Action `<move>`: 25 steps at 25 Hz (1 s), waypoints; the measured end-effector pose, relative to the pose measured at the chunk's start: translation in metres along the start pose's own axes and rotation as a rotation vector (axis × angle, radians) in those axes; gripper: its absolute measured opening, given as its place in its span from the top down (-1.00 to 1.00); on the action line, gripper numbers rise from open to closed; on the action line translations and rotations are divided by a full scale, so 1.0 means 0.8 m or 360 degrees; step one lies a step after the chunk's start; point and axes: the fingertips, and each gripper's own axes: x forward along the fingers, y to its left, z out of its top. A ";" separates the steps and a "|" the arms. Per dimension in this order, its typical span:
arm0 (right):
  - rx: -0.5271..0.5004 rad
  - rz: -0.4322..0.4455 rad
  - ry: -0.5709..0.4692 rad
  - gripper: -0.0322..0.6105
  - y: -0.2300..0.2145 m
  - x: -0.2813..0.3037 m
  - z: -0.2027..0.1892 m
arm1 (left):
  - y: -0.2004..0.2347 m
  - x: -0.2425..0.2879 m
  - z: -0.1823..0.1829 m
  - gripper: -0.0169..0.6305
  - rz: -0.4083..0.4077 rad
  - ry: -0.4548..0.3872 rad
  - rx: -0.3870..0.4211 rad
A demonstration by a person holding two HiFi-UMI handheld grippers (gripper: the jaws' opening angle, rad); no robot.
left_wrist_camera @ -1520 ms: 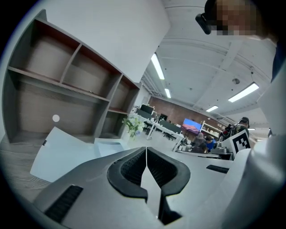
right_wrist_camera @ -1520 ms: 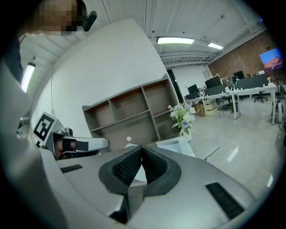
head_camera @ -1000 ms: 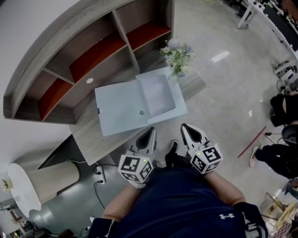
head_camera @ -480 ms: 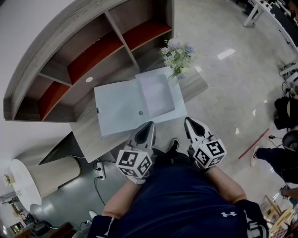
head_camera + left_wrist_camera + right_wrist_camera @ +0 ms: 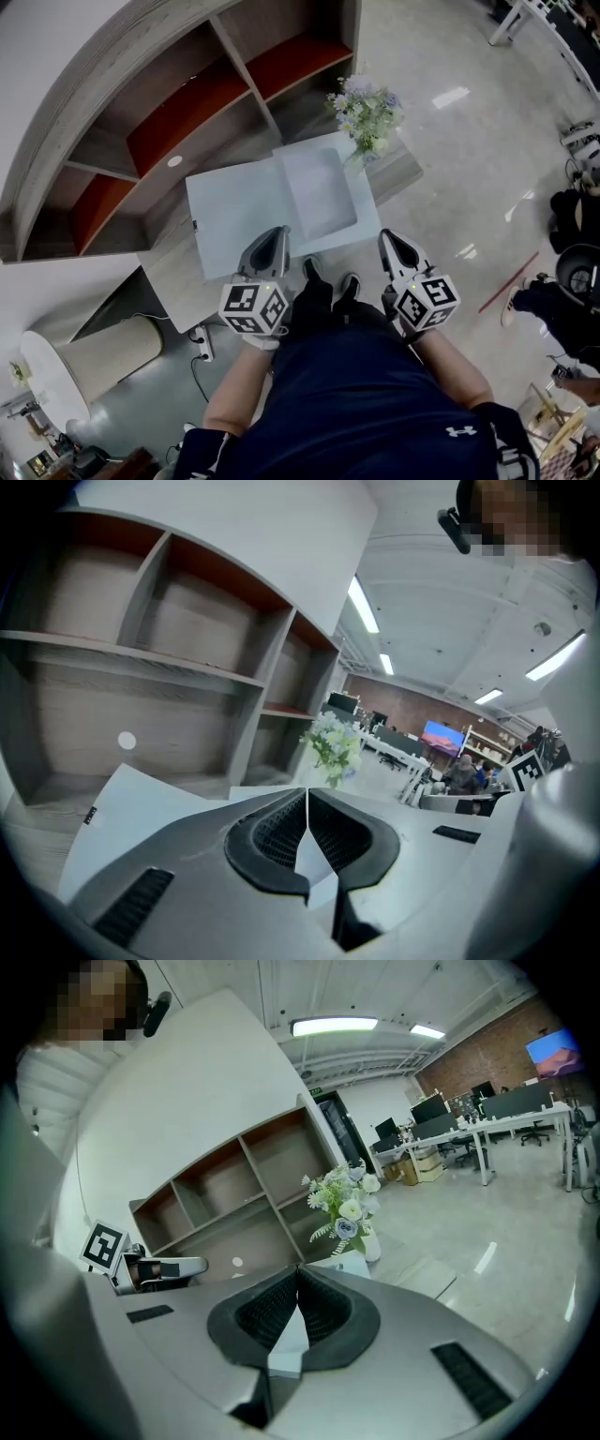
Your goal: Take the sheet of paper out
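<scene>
Short of the desk (image 5: 176, 274), left gripper (image 5: 275, 234) and right gripper (image 5: 388, 240) — jaws together, empty — should open before pinching the sheet (image 5: 319, 187).

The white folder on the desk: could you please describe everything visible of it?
The white folder lies open on the desk: a plain left flap with a dark tag at its edge and a shallow right tray. Flowers stand at its far right corner; the left gripper overlaps its near edge in the head view.

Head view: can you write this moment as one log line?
left gripper: shut, empty, over near edge of open white folder | right gripper: shut, empty, beside folder | folder: on wooden desk
</scene>
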 end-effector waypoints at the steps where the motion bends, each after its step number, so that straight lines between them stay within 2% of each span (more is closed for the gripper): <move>1: -0.0003 -0.0016 0.0001 0.86 -0.003 0.005 0.000 | 0.010 0.008 -0.004 0.88 -0.0003 0.0022 -0.0009; 8: -0.0036 -0.0111 0.0024 0.86 -0.020 0.045 -0.006 | 0.059 0.052 -0.028 0.88 -0.0040 0.0125 -0.0064; 12: -0.0001 -0.0144 0.0109 0.86 -0.027 0.081 -0.027 | 0.073 0.085 -0.054 0.88 -0.0149 0.0237 -0.0053; 15: 0.0041 -0.0202 0.0162 0.85 -0.035 0.096 -0.041 | 0.078 0.110 -0.084 0.87 -0.0272 0.0351 -0.0113; 19: 0.0076 -0.0263 0.0200 0.85 -0.039 0.109 -0.055 | 0.096 0.140 -0.129 0.56 -0.0318 0.0535 -0.0156; 25: 0.0109 -0.0263 0.0271 0.85 -0.053 0.120 -0.071 | 0.105 0.177 -0.193 0.32 -0.0292 0.0793 -0.0265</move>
